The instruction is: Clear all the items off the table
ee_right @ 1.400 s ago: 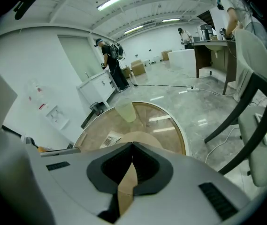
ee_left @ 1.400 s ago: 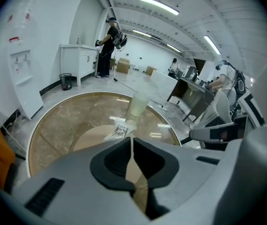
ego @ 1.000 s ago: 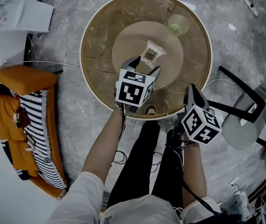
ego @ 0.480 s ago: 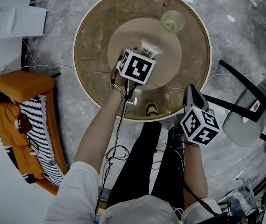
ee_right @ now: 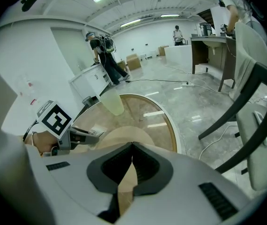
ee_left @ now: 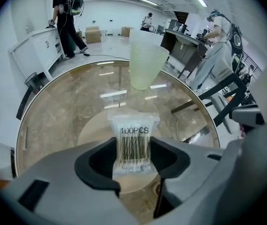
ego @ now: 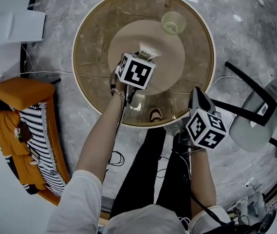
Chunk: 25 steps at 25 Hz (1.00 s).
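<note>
A clear packet of cotton swabs (ego: 148,51) (ee_left: 134,125) with a barcode lies on the round glass table (ego: 87,89), over its tan centre disc. My left gripper (ego: 142,57) (ee_left: 134,146) points steeply down at it. Its jaws have just been closing, and the packet now sits pinched between the pads. A pale green plastic cup (ego: 173,22) (ee_left: 145,62) stands upright further back on the glass. My right gripper (ego: 197,95) (ee_right: 132,146) hangs at the table's near right edge, shut with nothing in it.
A chair with dark legs (ego: 255,123) stands to the right of the table. An orange and striped cushion pile (ego: 24,130) lies on the floor at the left, beside a white cabinet (ego: 11,26). Cables trail across the marble floor. People work in the background.
My left gripper moved out over the table and sank onto the packet, which is now between its jaws. The right gripper stayed almost still.
</note>
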Each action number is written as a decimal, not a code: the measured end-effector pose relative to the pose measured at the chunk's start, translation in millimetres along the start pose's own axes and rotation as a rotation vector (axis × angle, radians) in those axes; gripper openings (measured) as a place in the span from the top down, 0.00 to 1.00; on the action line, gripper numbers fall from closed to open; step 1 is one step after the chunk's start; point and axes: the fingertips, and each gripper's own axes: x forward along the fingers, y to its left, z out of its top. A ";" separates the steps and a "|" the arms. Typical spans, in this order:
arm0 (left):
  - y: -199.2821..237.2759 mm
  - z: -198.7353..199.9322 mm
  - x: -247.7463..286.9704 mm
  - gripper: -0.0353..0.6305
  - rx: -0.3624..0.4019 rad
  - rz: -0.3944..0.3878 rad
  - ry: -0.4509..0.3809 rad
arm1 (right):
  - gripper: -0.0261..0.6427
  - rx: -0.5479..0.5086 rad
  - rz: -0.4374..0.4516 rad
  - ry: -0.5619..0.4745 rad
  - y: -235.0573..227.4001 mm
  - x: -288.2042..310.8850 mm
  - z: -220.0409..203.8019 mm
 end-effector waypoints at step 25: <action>-230.5 11.8 -36.3 0.65 -0.005 -0.237 -0.145 | 0.93 0.178 -0.176 -0.103 -158.2 -91.3 -12.4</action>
